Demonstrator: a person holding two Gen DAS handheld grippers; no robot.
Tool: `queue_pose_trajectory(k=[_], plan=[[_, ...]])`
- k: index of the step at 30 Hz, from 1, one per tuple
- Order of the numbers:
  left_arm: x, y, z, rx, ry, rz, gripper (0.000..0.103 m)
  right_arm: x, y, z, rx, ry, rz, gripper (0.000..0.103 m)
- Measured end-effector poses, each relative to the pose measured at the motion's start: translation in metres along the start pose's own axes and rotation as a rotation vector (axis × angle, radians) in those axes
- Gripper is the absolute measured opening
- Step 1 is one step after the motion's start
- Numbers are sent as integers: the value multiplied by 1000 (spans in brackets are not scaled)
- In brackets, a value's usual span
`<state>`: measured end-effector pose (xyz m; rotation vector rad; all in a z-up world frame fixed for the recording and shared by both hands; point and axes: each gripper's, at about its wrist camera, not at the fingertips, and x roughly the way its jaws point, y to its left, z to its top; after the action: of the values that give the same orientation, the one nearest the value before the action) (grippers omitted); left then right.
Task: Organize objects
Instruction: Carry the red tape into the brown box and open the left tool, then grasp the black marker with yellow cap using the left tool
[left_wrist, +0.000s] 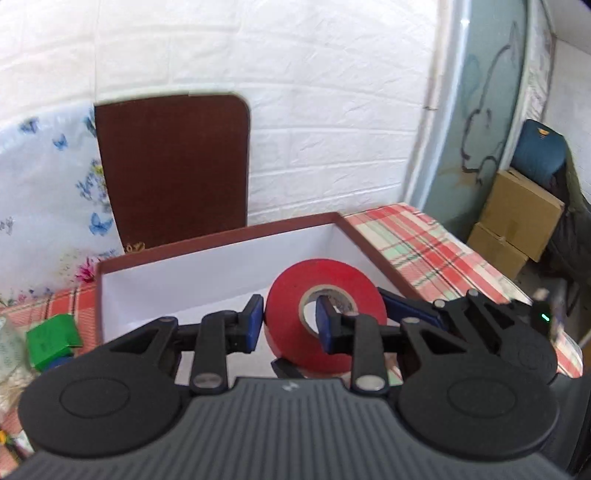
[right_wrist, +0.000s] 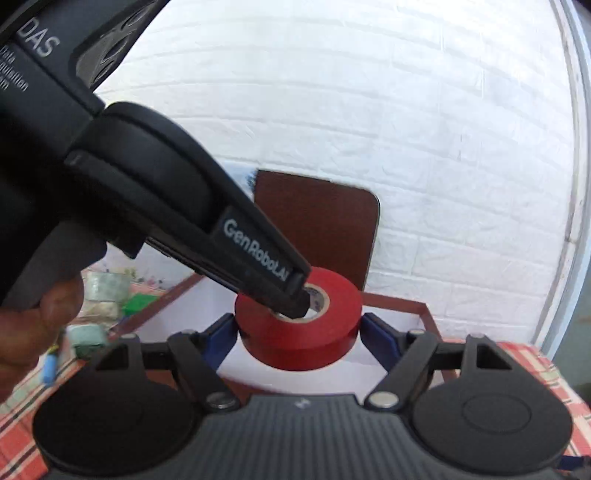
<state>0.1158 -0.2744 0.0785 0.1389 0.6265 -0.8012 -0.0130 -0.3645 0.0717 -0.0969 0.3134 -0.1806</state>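
A red roll of tape (left_wrist: 327, 314) is held in the air over an open box with a brown rim and white inside (left_wrist: 221, 258). My left gripper (left_wrist: 290, 319) is shut on the roll's wall, one finger outside and one finger through its core. In the right wrist view the roll (right_wrist: 299, 328) lies flat between the blue pads of my right gripper (right_wrist: 299, 332), which stand at its two sides; the left gripper's finger (right_wrist: 258, 254) reaches down into the core. The box (right_wrist: 424, 310) lies below.
A red plaid tablecloth (left_wrist: 424, 251) covers the table. A green box (left_wrist: 53, 339) and other small items lie left of the box. A brown board (left_wrist: 173, 166) leans on the white wall. Cardboard boxes (left_wrist: 517, 221) stand off the table to the right.
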Motion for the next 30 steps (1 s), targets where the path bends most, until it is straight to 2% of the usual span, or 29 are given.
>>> queue_pose_trajectory(k=[2, 4, 7, 9, 11, 13, 17, 19, 21, 23, 25, 27, 30], plan=[[27, 13, 0, -23, 32, 13, 33, 27, -16, -1, 31, 47, 20, 75], [54, 7, 1, -31, 59, 33, 33, 50, -26, -9, 38, 94, 14, 76], [67, 5, -4, -18, 92, 81, 36, 68, -42, -18, 89, 141, 21, 81], [56, -2, -3, 3, 65, 122, 40, 62, -50, -20, 103, 118, -17, 82], [43, -4, -2, 35, 42, 171, 43, 50, -57, -22, 120, 97, -19, 75], [28, -5, 0, 42, 31, 221, 43, 33, -54, -24, 138, 80, -29, 73], [-14, 5, -11, 15, 1, 244, 43, 1, -52, -27, 172, 29, -35, 73], [-31, 7, -20, 4, -7, 264, 44, -3, -29, -25, 190, 17, -27, 73], [-50, 15, -33, -27, -8, 277, 44, -18, -24, -29, 199, 13, -25, 73], [-67, 23, -50, -56, -4, 288, 45, -16, 22, -19, 215, 25, -19, 73], [-77, 32, -69, -68, 8, 317, 45, -14, 32, -31, 235, 44, -1, 73], [-84, 45, -90, -95, 39, 344, 46, -35, 55, -39, 232, 93, 29, 73], [-91, 70, -118, -159, 94, 376, 46, -34, 80, -54, 224, 192, 73, 73]])
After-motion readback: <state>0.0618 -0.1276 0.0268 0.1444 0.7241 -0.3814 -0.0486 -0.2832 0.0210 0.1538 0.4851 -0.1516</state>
